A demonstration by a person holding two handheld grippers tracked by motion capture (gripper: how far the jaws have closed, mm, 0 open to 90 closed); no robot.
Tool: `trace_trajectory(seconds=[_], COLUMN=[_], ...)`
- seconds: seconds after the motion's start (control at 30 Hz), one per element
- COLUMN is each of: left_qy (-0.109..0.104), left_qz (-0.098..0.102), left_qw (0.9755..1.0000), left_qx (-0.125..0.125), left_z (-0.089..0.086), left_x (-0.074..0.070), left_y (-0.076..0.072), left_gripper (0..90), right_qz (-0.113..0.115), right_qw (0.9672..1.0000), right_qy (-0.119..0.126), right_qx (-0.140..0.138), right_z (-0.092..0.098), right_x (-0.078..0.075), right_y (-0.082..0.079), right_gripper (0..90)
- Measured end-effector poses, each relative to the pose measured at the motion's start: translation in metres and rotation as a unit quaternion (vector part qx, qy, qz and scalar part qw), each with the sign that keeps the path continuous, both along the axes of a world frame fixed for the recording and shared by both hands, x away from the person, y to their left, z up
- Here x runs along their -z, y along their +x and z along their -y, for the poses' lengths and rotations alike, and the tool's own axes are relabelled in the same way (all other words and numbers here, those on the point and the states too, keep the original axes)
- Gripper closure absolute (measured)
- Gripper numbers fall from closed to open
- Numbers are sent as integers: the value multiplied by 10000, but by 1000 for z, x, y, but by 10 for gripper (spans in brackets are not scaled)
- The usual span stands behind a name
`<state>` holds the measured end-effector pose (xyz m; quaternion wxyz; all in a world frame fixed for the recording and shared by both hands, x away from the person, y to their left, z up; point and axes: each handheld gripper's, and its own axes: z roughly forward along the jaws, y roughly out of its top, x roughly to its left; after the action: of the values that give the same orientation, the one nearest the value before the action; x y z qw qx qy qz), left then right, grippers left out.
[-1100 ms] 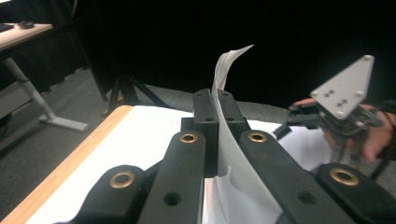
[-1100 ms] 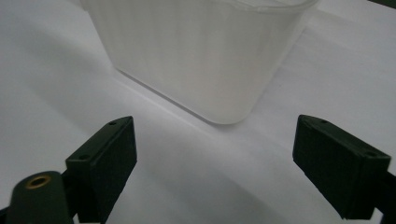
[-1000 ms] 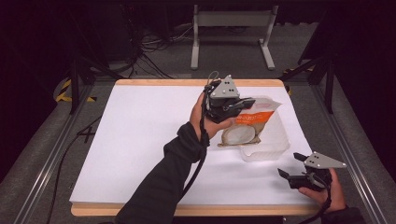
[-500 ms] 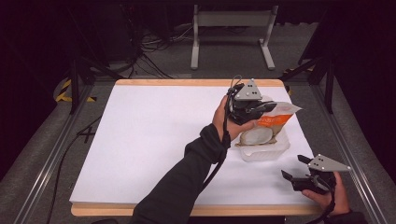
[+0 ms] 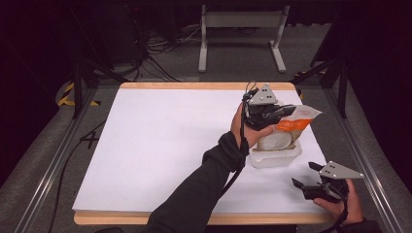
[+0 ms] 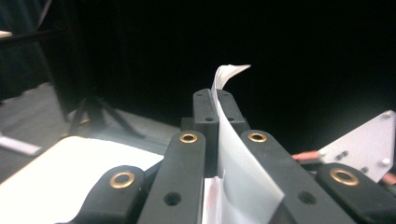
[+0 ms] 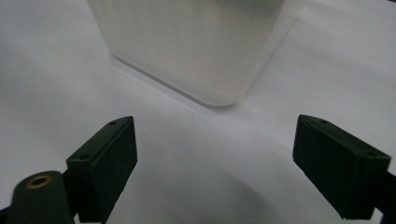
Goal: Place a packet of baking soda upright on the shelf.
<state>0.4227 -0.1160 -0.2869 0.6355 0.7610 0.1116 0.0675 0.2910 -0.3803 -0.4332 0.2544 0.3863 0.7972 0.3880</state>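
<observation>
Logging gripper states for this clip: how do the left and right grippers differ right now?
The left gripper is shut on the orange-and-white plastic pouch, held above the translucent plastic container; the right gripper is open and holds nothing. The left sits farther up the white table; the right is low near the table's front edge, facing the container. Both are black, two-jawed and hand-held.

The person wears a black sleeve [image 5: 194, 189]. Each gripper is black with a grey three-cornered plate [image 5: 263, 95] on top. The left gripper [image 6: 217, 112] has brass rings and small screw holes. A black cable [image 5: 233, 172] hangs down.
</observation>
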Motion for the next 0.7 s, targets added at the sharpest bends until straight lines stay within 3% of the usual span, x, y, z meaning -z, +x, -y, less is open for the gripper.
trace_trajectory(seconds=[0.1, 0.2, 0.3, 0.33, 0.4, 0.47, 0.57, 0.7], left_qy=[-43, 53, 425, 425, 757, 505, 368, 367], left_qz=[-67, 58, 106, 106, 279, 68, -16, 33], left_qw=[9999, 9999, 9983, 9983, 9962, 9979, 9983, 9978], left_qx=[118, 152, 373, 373, 320, 409, 450, 556], left_z=[-1, -2, -1, -1, 2, -1, -3, -2], left_x=[3, 2, 3, 3, 7, 15, 18, 22], left_y=[0, -2, -6, -6, -9, -6, -5, -8], left_gripper=[898, 898, 898, 898, 898, 897, 897, 897], right_qz=[-13, -18, -24, -24, -23, -30, -17, -26], right_qw=[10000, 10000, 10000, 10000, 10000, 10000, 10000, 9999], right_qy=[-17, -44, -82, -82, -82, -79, -89, -106], right_qx=[-17, -26, -32, -32, -38, -37, -36, -43], right_z=[0, -1, -2, -2, -2, -2, -2, -3], right_x=[0, 0, 0, 0, 0, 1, 1, 1], right_y=[0, 0, 0, 0, 0, 0, 0, 0], right_gripper=[144, 144, 145, 145, 145, 145, 145, 145])
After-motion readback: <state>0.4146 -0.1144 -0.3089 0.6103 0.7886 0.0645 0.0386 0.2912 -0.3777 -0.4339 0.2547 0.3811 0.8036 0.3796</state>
